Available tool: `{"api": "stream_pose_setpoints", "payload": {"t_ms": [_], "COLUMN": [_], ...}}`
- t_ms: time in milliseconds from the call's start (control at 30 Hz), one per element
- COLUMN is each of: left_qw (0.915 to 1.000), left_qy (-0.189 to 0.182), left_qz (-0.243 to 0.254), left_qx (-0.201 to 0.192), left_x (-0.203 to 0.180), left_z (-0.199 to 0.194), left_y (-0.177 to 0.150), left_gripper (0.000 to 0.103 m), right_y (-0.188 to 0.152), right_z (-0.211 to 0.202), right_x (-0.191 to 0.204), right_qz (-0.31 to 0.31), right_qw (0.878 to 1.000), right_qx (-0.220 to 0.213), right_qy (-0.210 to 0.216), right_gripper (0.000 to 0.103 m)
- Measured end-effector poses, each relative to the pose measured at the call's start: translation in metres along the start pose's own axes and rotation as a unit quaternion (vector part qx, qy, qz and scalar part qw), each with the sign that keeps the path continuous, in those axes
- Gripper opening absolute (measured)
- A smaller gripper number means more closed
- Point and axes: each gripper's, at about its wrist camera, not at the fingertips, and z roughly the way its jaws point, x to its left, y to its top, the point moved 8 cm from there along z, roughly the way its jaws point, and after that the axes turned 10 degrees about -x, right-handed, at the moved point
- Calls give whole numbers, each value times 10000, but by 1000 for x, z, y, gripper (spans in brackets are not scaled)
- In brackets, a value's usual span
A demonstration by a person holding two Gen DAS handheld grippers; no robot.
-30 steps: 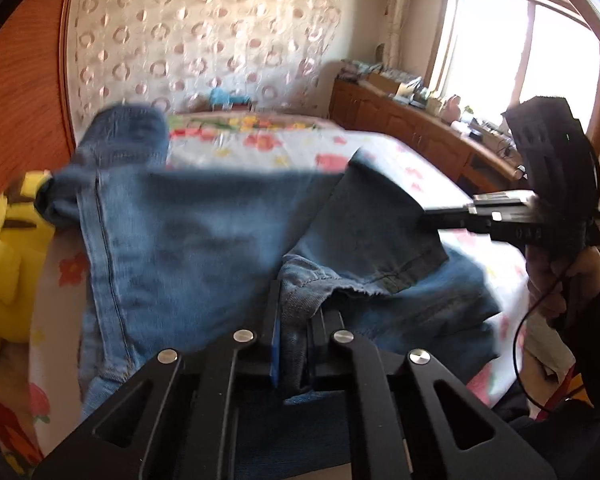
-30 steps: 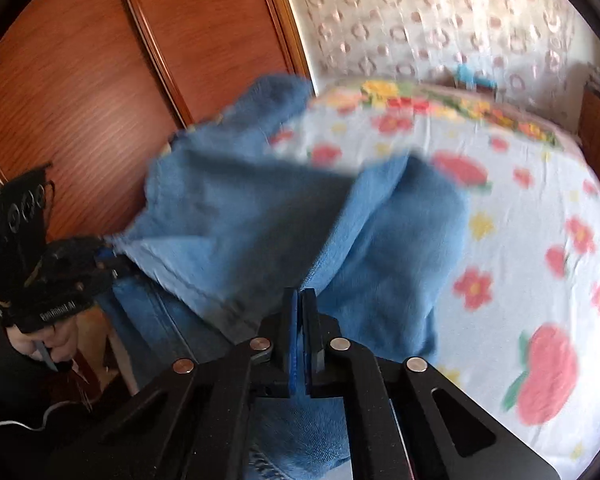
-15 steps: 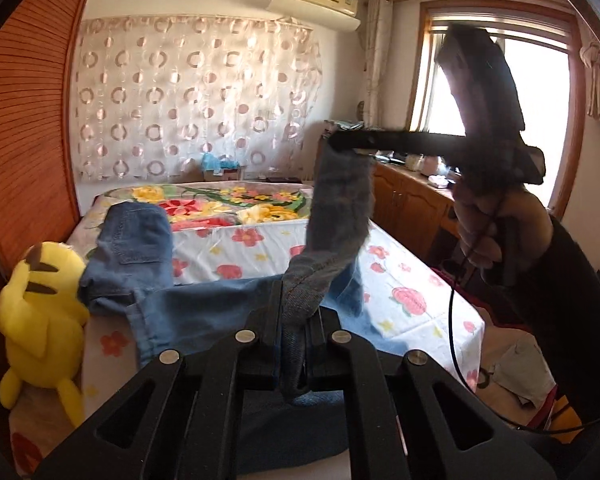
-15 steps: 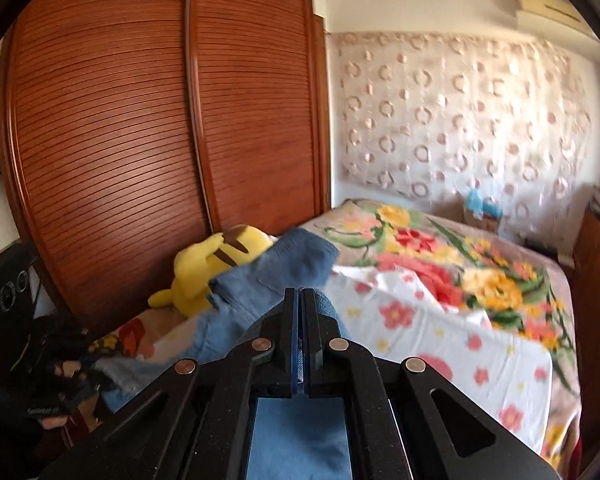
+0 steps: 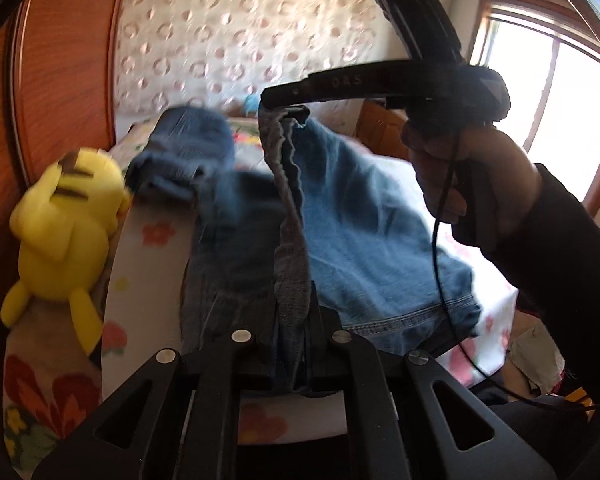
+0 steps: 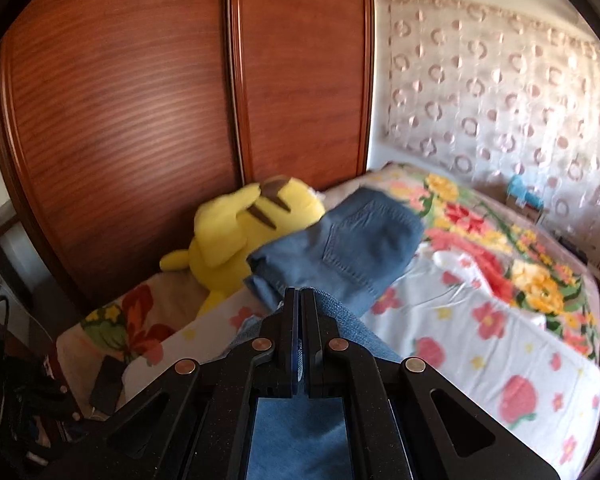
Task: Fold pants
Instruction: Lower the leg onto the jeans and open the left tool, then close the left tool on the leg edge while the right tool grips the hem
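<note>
Both claws are clamped on the jeans (image 5: 364, 220): the left claw (image 5: 294, 320) pinches a bunched hem low down, the right claw (image 5: 272, 98) lifts another edge above the bed (image 6: 480, 344). The far end lies beside a yellow plush toy (image 6: 236, 240).

A slatted wooden wardrobe (image 6: 140, 120) flanks the floral bed (image 6: 500, 320); sunlit window (image 5: 572, 100), circle-patterned curtain (image 6: 500, 92).
</note>
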Motion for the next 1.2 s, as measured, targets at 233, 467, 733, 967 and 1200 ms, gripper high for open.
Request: {"api": "stream_pose_setpoints", "payload": {"t_ms": [233,467,733,967,1200], "left_qw": [9996,9998,9992,9980,9978], "left_qy": [108,201,386,619,657], "left_qz": [-26,-32,-45,-143,-55], "left_qx": [253,90,-45,40,115], "left_x": [6,9,15,21,19], "left_z": [9,9,21,35,42], "left_y": [-18,-8,3,4,2], "left_gripper": [19,67,79,79,79], "right_y": [-3,1,-43,-93,-121], "right_z": [32,-18,-105,-137,-109], "right_x": [-11,-46,-105,-119,-119], "right_qz": [280,310,350,797,1248], "right_qw": [9989,9989,9944,9889,9856], "right_qx": [384,122,40,275,578], "right_qy": [-20,-324,-996,-1226,-981], "right_gripper": [6,36,50,61,62]}}
